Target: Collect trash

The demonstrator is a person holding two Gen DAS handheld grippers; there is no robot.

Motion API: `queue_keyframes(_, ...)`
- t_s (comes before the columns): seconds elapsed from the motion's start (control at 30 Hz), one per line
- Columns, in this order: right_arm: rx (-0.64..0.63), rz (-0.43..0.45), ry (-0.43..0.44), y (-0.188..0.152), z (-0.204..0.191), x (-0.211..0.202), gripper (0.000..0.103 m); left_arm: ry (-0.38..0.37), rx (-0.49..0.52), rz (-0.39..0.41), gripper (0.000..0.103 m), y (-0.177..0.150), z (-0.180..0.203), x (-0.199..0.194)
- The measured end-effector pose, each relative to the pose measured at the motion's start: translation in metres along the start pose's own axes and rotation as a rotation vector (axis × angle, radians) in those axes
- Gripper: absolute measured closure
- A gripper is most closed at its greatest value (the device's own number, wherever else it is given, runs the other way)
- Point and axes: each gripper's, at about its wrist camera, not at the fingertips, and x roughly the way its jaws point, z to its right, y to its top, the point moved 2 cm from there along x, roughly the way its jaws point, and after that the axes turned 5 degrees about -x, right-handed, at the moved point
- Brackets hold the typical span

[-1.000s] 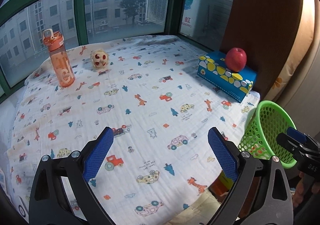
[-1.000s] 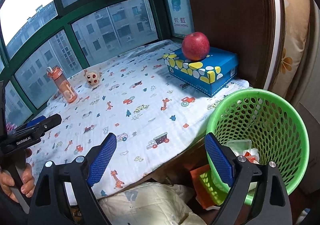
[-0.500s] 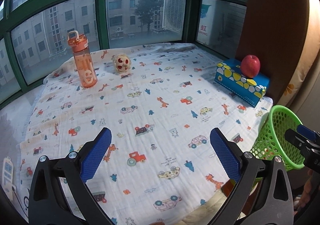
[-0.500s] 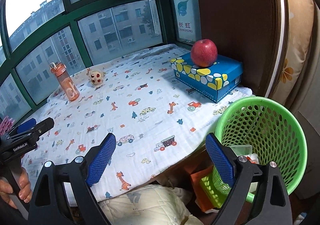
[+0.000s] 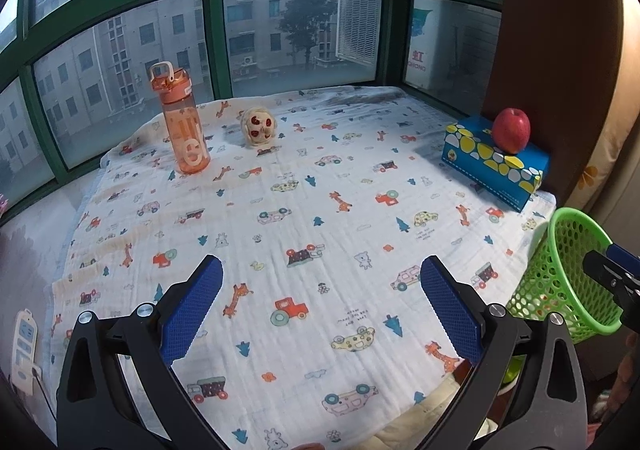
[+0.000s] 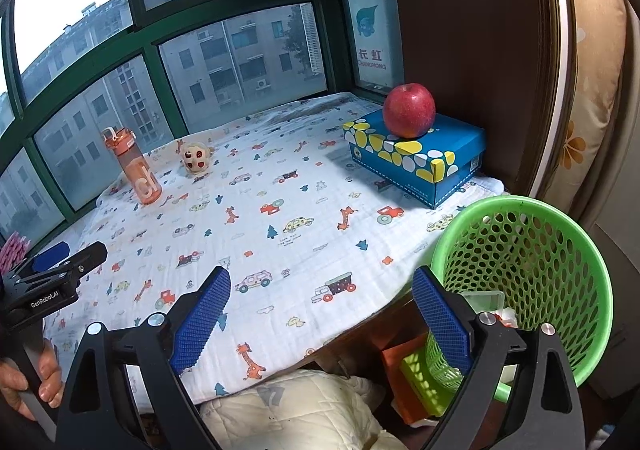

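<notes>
Left to right on the table (image 5: 360, 177), which is covered in a cartoon-print cloth:
- orange water bottle (image 5: 181, 121) upright near the window, far left
- small round plush toy (image 5: 258, 126) just right of the bottle, apart from it
- blue box with yellow/white spots (image 6: 416, 155) at the right end by the brown wall, red apple (image 6: 409, 110) sitting on top of it
- green mesh basket (image 6: 560, 250) off the table's right edge, lower than the tabletop; trash (image 6: 490, 304) in it: a clear plastic piece and white/red scraps at the bottom. Can't tell exactly what the items are.

No loose trash visible on the cloth.

Left hand-held gripper (image 5: 320, 304): jaws wide apart, nothing between the pads, hovering over the near part of the cloth.

Right hand-held gripper (image 6: 320, 316): jaws also wide apart, empty; left pad over the cloth edge, right pad in front of the basket wall. Contact with the basket can't be judged.

Person's fingers (image 6: 24, 378) wrap the left gripper's handle, seen at the left edge of the right wrist view.
</notes>
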Motion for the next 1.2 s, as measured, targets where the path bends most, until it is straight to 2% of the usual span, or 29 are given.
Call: queue_keyframes(1.2,-0.008,0.005,0.006,-0.0014,-0.0078,-0.0031,0.014,0.016,-0.023,-0.012,0.005,-0.0039,-0.0094,-0.002)
